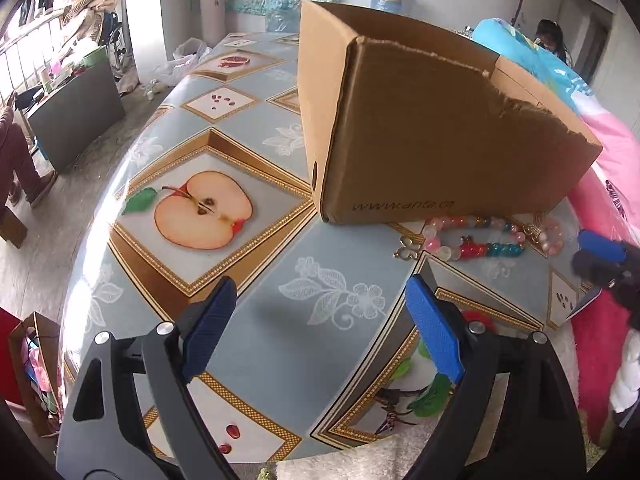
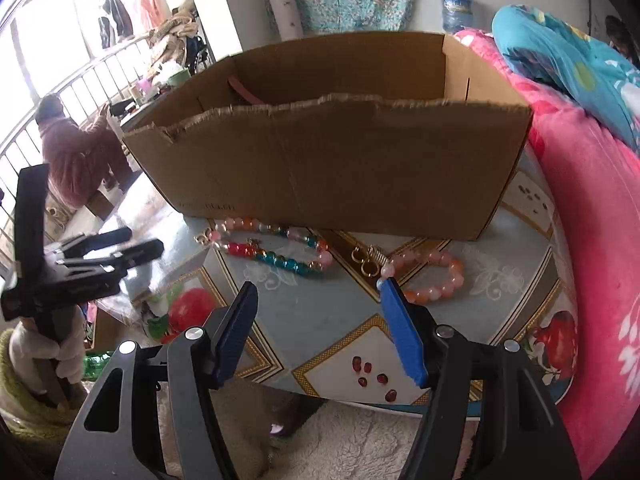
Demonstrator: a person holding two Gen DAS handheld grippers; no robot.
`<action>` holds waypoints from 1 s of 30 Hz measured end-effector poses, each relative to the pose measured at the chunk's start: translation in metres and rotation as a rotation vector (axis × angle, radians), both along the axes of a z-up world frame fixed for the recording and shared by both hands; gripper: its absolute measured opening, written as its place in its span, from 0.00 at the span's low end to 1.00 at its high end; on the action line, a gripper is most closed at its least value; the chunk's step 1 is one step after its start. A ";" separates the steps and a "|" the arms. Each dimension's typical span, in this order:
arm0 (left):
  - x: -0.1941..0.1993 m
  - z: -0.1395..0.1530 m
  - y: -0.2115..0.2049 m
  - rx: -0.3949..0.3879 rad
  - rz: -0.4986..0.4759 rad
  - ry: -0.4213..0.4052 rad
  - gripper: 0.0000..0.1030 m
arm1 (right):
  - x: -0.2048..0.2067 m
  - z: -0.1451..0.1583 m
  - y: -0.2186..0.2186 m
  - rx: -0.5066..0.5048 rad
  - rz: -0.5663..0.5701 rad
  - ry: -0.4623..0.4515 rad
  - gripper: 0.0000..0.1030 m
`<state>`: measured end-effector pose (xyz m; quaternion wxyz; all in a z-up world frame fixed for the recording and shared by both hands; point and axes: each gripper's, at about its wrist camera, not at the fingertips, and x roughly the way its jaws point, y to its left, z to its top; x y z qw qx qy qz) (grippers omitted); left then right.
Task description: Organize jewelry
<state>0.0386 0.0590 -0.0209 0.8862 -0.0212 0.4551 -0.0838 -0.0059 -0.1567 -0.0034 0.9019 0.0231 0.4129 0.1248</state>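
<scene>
Right wrist view is where the step in hand is best judged: the right gripper (image 2: 316,308) is held low in the frame with its jaws spread and nothing between them, and the pink bead bracelet (image 2: 434,278) lies just above its right blue finger (image 2: 402,336). A clean pick is likely served if one side of the loop is straddled, the pads are lowered to the tablecloth (image 2: 304,320), and the beads are pinched across rather than along the string, since round glassy beads are judged prone to roll out. The gold clasp pieces (image 2: 366,260) just left of the bracelet are best left clear of the jaws. The multicoloured bead strand (image 2: 276,248) is seen at centre left, close in front of the cardboard box (image 2: 328,168), whose torn front wall is low enough for a drop over it. Left wrist view shows the left gripper (image 1: 320,320) likewise spread and empty at lower centre, with the same strand (image 1: 476,240) at right of centre
</scene>
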 end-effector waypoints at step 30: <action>0.013 -0.018 0.010 0.097 0.017 -0.143 0.92 | 0.292 -0.029 0.157 -0.415 0.654 0.244 0.34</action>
